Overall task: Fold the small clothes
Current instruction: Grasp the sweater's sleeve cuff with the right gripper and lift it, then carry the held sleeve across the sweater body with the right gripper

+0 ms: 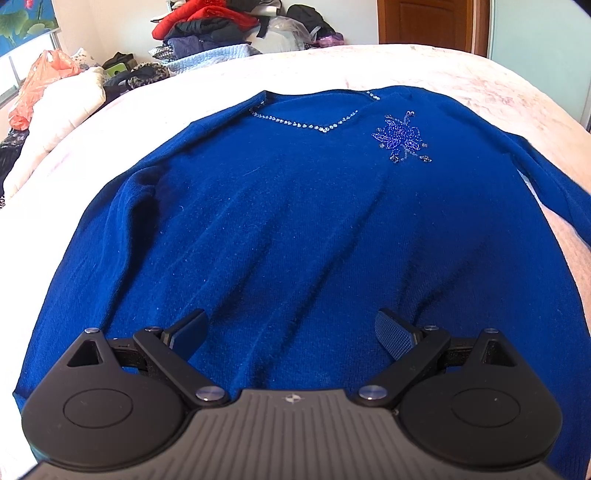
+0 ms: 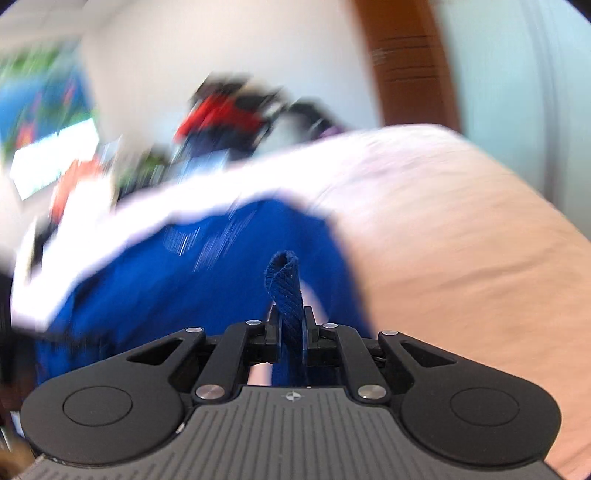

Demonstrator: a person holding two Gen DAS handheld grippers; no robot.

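A royal blue V-neck sweater [image 1: 295, 221] with a beaded neckline and a beaded flower on the chest lies flat, front up, on the bed. My left gripper [image 1: 291, 328] is open and empty, hovering over the sweater's lower part. My right gripper [image 2: 291, 317] is shut on a ribbed blue edge of the sweater [image 2: 284, 284], which sticks up between the fingers. The rest of the sweater [image 2: 166, 280] lies to its left; that view is blurred by motion.
The bed is covered with a pale pink sheet [image 1: 461, 81]. A pile of clothes [image 1: 221, 29] and bags lies beyond the far edge, an orange plastic bag [image 1: 37, 85] at far left. A wooden door [image 1: 424, 22] stands at the back right.
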